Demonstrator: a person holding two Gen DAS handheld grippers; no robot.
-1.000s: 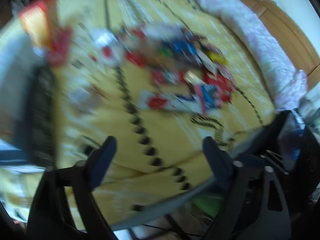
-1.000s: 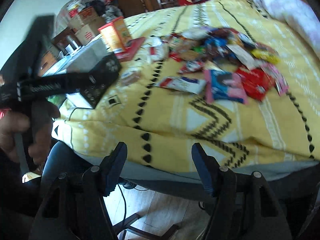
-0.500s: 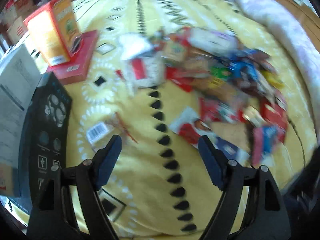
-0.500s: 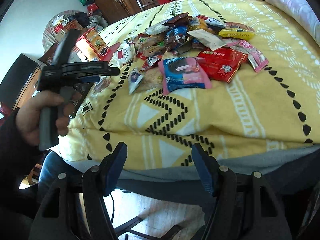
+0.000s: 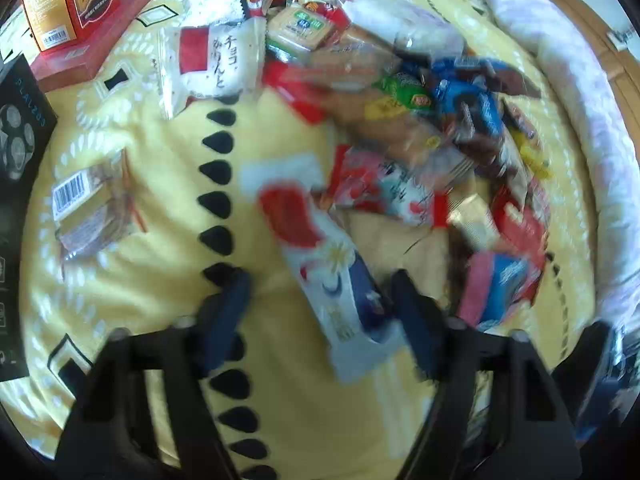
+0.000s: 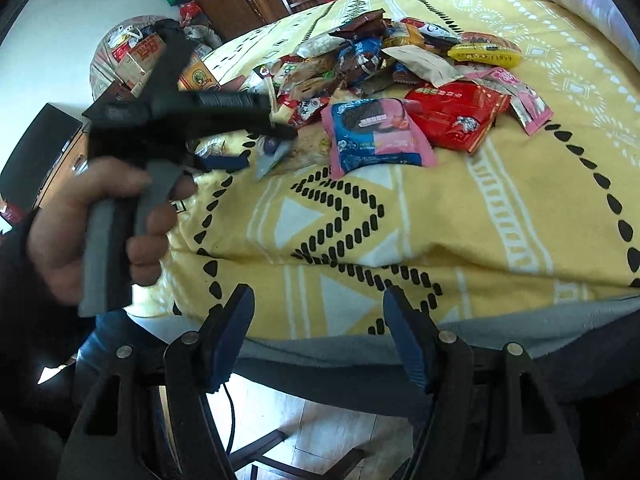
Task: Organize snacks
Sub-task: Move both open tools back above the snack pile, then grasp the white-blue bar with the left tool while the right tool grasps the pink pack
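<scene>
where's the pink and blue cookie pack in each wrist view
Left wrist: pink and blue cookie pack at lower right, just right of the left gripper.
Right wrist: upper centre, beside the red packet.
Shared landmark: yellow blanket.

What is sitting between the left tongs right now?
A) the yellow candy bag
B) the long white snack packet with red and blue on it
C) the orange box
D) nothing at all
B: in the left wrist view the long white, red and blue packet lies between the fingers of the left tongs, which are closing around it on the yellow blanket.
</scene>
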